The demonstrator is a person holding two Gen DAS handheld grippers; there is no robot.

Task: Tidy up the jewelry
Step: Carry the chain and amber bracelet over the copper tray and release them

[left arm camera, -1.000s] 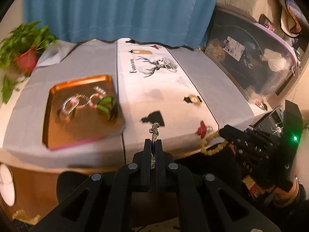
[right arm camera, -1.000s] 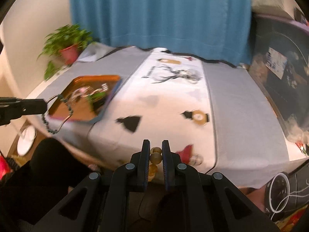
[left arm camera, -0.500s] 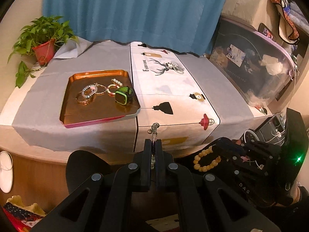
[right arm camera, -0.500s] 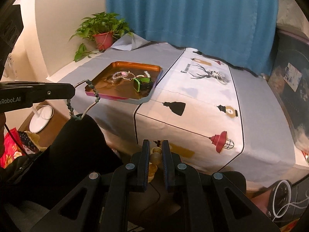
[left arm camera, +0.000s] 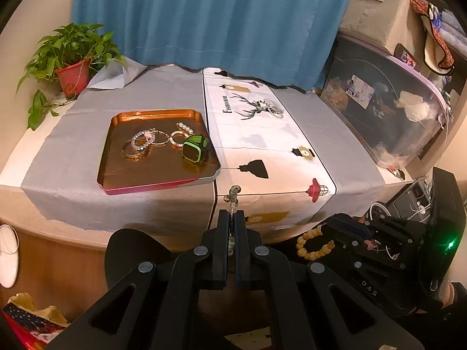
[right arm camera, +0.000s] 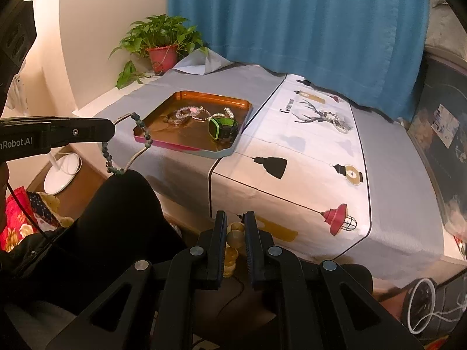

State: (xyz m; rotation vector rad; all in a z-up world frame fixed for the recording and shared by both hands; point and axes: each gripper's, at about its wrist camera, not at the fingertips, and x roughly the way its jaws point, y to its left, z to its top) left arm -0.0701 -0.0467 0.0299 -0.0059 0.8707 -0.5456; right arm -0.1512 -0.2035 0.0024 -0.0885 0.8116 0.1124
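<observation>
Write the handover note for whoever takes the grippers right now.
Left gripper: shut on the green bead bracelet, held off the table's near edge.
Right gripper: shut on the yellow bead bracelet, also short of the table.
Orange tray sits on the grey cloth; it already holds several bracelets and a green watch.
Left to do: place both held bracelets in the tray. A beaded piece lies on the deer print, possibly next.

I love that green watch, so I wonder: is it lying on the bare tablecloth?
No, the green watch sits inside the orange tray, beside the bracelets, not on the cloth.
</observation>
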